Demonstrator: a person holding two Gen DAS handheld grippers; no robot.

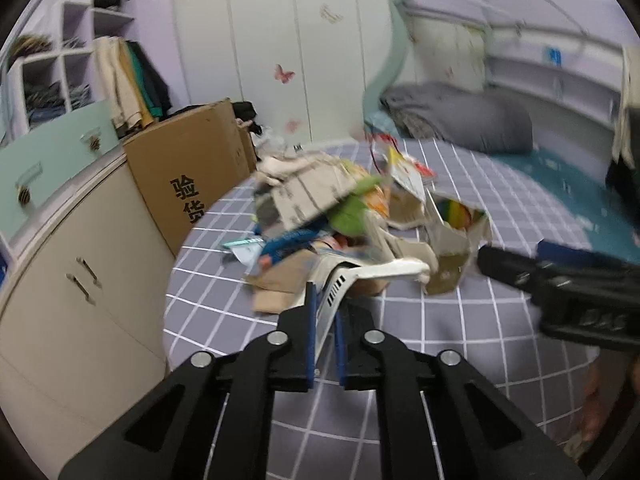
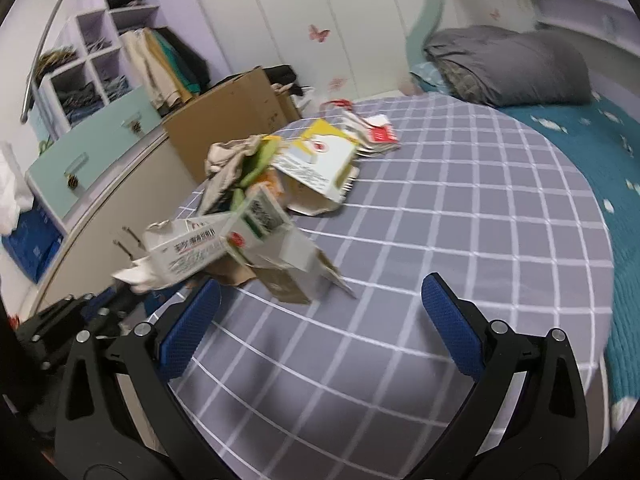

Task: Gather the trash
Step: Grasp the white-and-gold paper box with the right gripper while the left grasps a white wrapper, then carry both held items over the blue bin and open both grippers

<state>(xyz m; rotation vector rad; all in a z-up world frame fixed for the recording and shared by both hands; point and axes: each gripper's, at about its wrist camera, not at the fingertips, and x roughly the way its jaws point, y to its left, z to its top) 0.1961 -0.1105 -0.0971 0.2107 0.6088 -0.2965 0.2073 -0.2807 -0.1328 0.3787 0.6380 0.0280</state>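
At the bottom centre of the left wrist view, the left gripper (image 1: 323, 320) points forward with its blue-padded fingers clamped on a white plastic dustpan (image 1: 352, 276). The dustpan carries a heap of trash (image 1: 340, 208): torn cardboard, crumpled paper, green and orange wrappers, and a ripped carton. The heap fills the middle of that frame. At the right edge of the same view, the black body of the right gripper (image 1: 560, 284) reaches in beside the heap. In the right wrist view, the right gripper (image 2: 320, 312) sits at the bottom of the frame with its fingers spread wide apart, holding nothing, and the trash sits left of centre just beyond its left finger. Below both grippers lies a grey bedsheet (image 2: 440, 220) with a white grid. A grey folded blanket (image 2: 508, 64) lies at the upper right. A brown cardboard box (image 1: 188, 168) stands at the left, next to a cream cabinet (image 1: 80, 280).
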